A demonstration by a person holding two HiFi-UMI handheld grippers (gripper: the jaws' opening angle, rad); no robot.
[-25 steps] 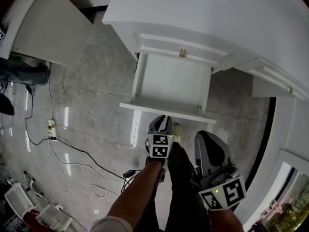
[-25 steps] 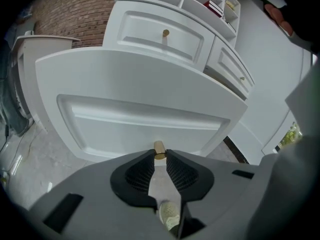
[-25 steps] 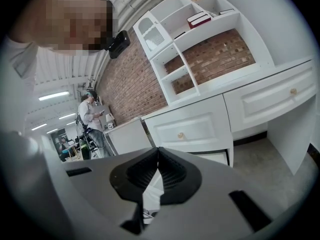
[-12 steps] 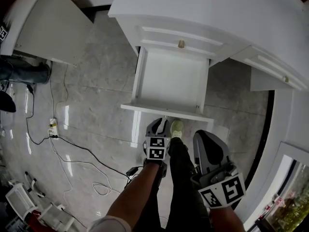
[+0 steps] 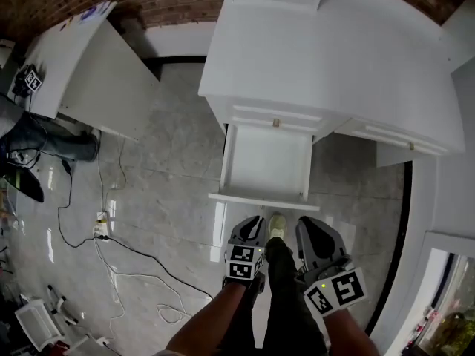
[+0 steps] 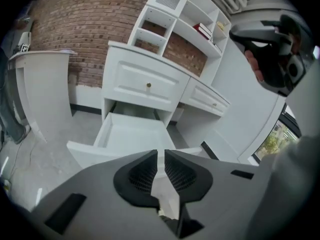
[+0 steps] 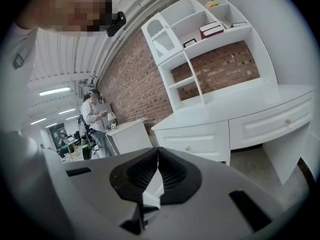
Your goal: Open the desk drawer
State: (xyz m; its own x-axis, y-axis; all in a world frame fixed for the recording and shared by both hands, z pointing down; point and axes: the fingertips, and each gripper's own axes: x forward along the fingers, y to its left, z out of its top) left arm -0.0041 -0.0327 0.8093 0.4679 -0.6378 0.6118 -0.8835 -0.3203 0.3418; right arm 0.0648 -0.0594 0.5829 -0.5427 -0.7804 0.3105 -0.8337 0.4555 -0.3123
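White drawer (image 5: 267, 169) stands pulled out ahead of both tools, so opening looks done. Empty left tool (image 5: 255, 220) has just been closing to a slit; right tool (image 5: 309, 224) shut, empty. Back both off clear of the drawer front.

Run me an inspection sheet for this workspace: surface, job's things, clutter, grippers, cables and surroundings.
Surface: white desk, top bare where visible; grey tiled floor.
Job's things: lower drawer pulled out, empty inside; upper drawer with its knob closed.
Clutter: nothing seen on the desk; books on its shelf.
Grippers: left gripper jaws slightly apart, just been closing, nothing between them; right gripper shut, empty; both clear of the lower drawer.
Cables: loose cables and a power strip on the floor left of the desk.
Surroundings: brick wall, second white table, a person standing beyond it.
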